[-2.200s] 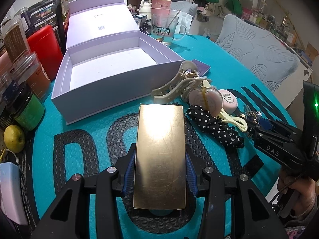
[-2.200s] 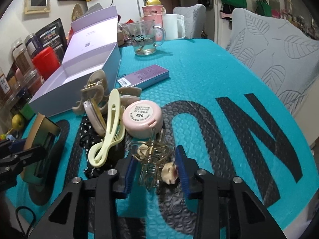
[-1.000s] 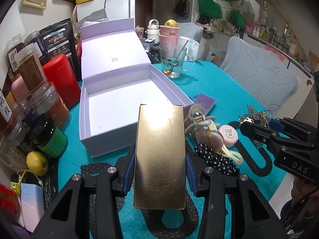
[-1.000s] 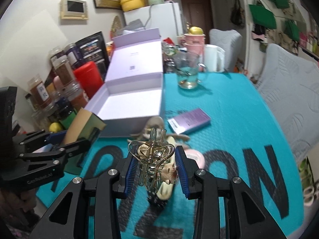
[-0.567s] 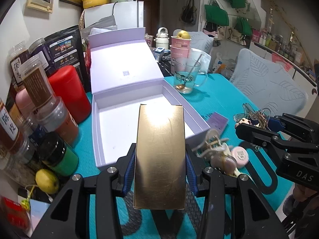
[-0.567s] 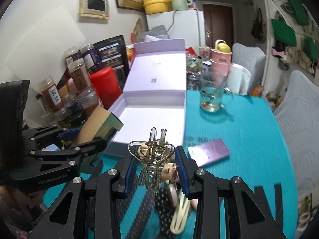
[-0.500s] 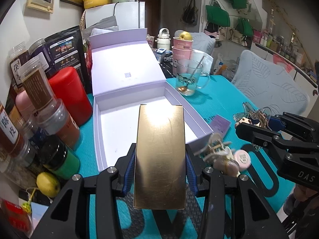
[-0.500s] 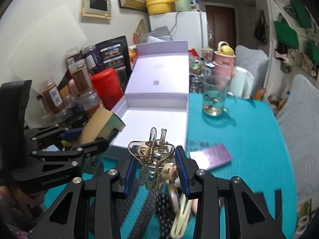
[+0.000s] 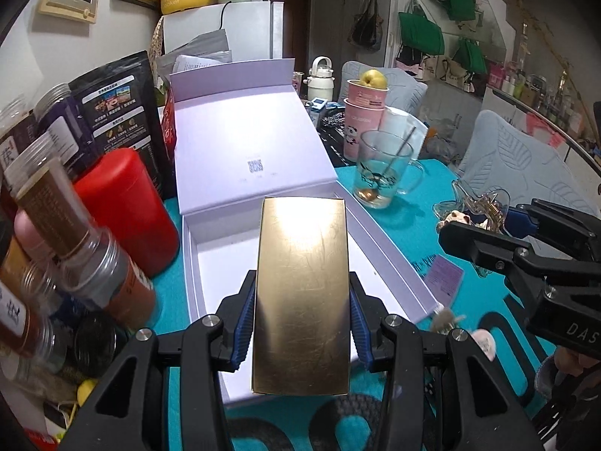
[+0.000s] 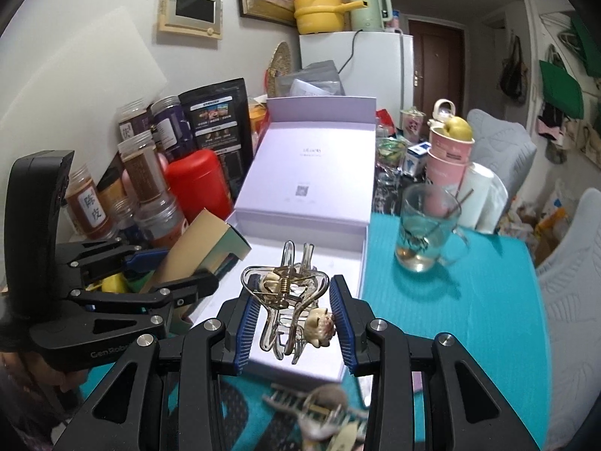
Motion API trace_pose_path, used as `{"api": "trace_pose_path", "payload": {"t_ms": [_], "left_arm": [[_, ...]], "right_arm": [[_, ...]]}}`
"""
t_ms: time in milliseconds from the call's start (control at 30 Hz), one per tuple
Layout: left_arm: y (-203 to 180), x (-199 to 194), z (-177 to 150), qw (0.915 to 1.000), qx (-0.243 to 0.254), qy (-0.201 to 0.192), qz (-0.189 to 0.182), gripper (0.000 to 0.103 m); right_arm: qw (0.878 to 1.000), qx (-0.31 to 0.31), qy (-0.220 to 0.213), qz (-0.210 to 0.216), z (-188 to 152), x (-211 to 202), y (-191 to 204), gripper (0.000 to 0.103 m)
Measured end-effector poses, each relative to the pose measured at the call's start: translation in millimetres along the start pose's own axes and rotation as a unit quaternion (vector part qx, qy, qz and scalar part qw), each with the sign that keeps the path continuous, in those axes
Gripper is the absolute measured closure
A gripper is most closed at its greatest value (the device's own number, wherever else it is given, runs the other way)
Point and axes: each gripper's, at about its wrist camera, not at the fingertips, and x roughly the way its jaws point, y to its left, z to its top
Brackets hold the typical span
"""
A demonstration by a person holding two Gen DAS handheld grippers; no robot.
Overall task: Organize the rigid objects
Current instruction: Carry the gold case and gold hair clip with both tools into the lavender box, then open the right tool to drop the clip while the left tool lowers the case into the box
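My left gripper (image 9: 300, 323) is shut on a flat gold box (image 9: 302, 282) and holds it over the near end of the open lilac gift box (image 9: 210, 255). In the right wrist view the gold box (image 10: 195, 240) shows at the left, over the lilac box's (image 10: 360, 259) left wall. My right gripper (image 10: 295, 323) is shut on a clear hair claw clip (image 10: 289, 300) with a gold spring and a small cream charm, above the lilac box's near edge. From the left wrist view the right gripper (image 9: 477, 221) and its clear clip (image 9: 473, 203) appear at the right.
Jars (image 9: 75, 248), a red canister (image 9: 127, 210) and dark pouches (image 9: 116, 112) crowd the box's left side. A glass mug with a spoon (image 9: 383, 173) and pink cups (image 9: 366, 112) stand behind it. A purple packet (image 9: 443, 276) and more hair clips (image 10: 323, 409) lie on the teal mat (image 10: 450, 300).
Both grippers have lifted and travelled from the clip pile toward the lilac box, which now sits directly under them. Each still holds its object.
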Motion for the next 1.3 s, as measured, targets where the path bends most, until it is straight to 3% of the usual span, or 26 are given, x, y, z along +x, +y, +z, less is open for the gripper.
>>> {"api": "trace_pose_path", "payload": {"t_ms": [500, 767, 1167, 1300], "left_arm": [[18.0, 53.4, 33.5, 0.9994, -0.004, 0.024, 0.023, 0.059], [29.0, 89.7, 35.7, 0.9977, -0.024, 0.061, 0.018, 0.059], [45.9, 141.0, 27.5, 0.9883, -0.069, 0.127, 0.048, 0.059], [47.0, 146.6, 24.0, 0.9867, -0.073, 0.133, 0.059, 0.059]], "right_arm": [[1.000, -0.020, 0.010, 0.009, 36.3, 58.6, -24.3, 0.066], [0.998, -0.008, 0.050, 0.028, 37.3, 99.0, -35.8, 0.066], [0.995, -0.018, 0.089, 0.042, 30.4, 147.2, -36.7, 0.066], [0.994, -0.020, 0.097, 0.044, 27.3, 156.2, -36.5, 0.066]]}}
